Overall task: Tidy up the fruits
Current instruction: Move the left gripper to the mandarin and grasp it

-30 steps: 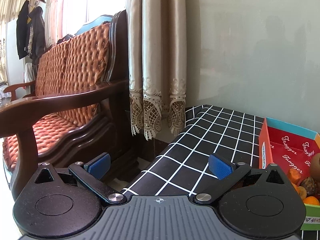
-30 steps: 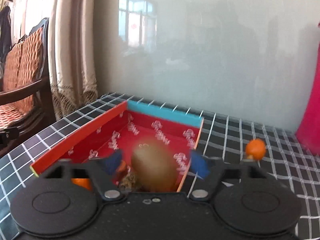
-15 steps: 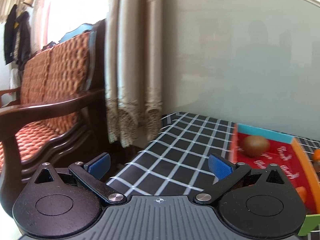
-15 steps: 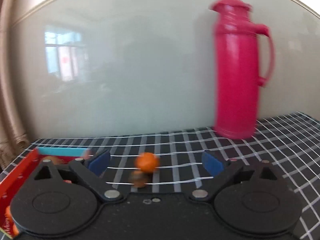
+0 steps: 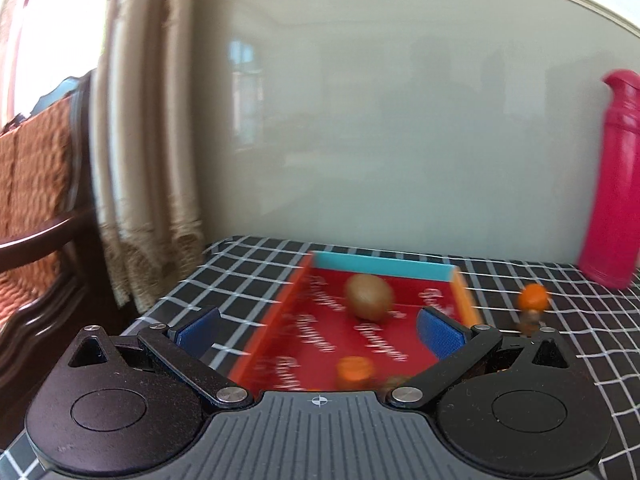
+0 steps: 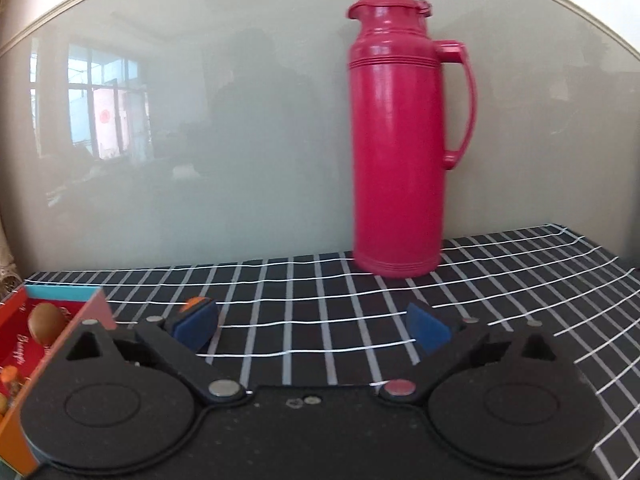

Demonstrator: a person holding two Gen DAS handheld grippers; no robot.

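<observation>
A red box point(image 5: 320, 344) with a blue far wall lies on the checked cloth. In it lie a brown kiwi point(image 5: 369, 297) and a small orange fruit point(image 5: 354, 368). Another small orange fruit point(image 5: 532, 297) and a brown one point(image 5: 530, 320) lie on the cloth right of the box. My left gripper point(image 5: 319, 328) is open and empty over the box's near end. My right gripper point(image 6: 312, 326) is open and empty over bare cloth right of the box point(image 6: 24, 340). The kiwi point(image 6: 48, 320) shows inside the box there. An orange fruit point(image 6: 194, 301) peeks above the left fingertip.
A tall pink thermos point(image 6: 396, 136) stands at the back of the table against the grey wall; it also shows in the left wrist view point(image 5: 614, 180). Curtains point(image 5: 148, 140) and a wooden sofa point(image 5: 36, 200) stand left of the table edge.
Both grippers have swung right. The left now faces the box instead of the sofa and table corner. The right has let the kiwi go into the box and now faces the thermos.
</observation>
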